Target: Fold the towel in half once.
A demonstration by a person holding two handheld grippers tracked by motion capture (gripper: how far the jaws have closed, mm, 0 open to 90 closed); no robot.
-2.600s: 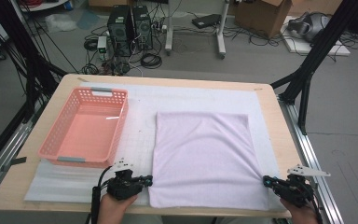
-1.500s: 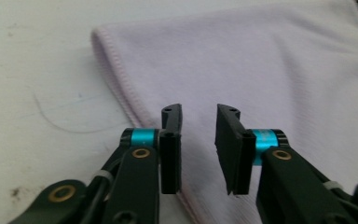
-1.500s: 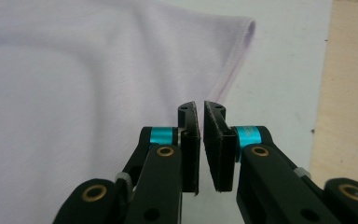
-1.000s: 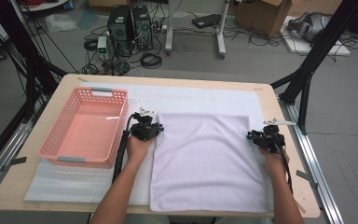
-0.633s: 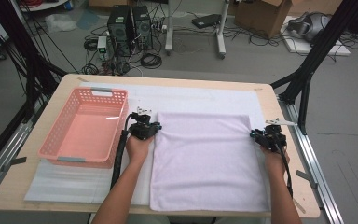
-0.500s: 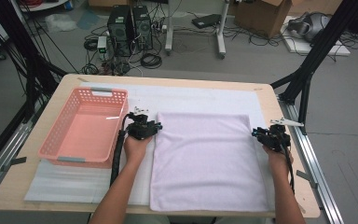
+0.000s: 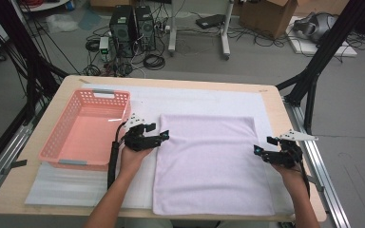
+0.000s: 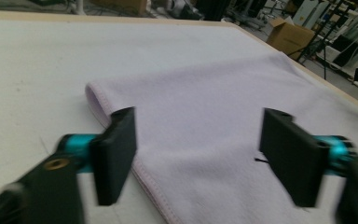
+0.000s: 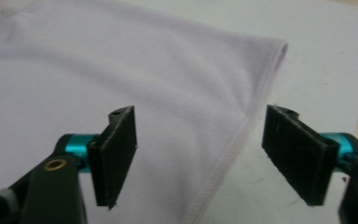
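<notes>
A pale lilac towel [image 7: 211, 161] lies flat on the white mat [image 7: 195, 99]. My left gripper [image 7: 164, 135] sits at the towel's left edge near the far left corner, and its jaws have just been opening. In the left gripper view the left gripper [image 8: 200, 154] stands wide apart above the towel's [image 8: 205, 107] hemmed edge, and the pads press on nothing. My right gripper [image 7: 259, 152] is at the towel's right edge and its jaws have just been opening too. In the right gripper view the right gripper [image 9: 205, 154] is spread over the towel's [image 9: 121, 70] right hem without touching it.
An empty pink basket [image 7: 88, 133] stands on the mat just left of the left hand. The wooden table's right edge [image 7: 294, 142] runs close behind the right gripper. Black frame posts [image 7: 313, 76] flank the table, and computers and cables sit on the floor beyond.
Both hands went from the towel's near corners to its far corners, then drew back a little toward me. Both grippers' jaws opened and let go of the towel's edges.
</notes>
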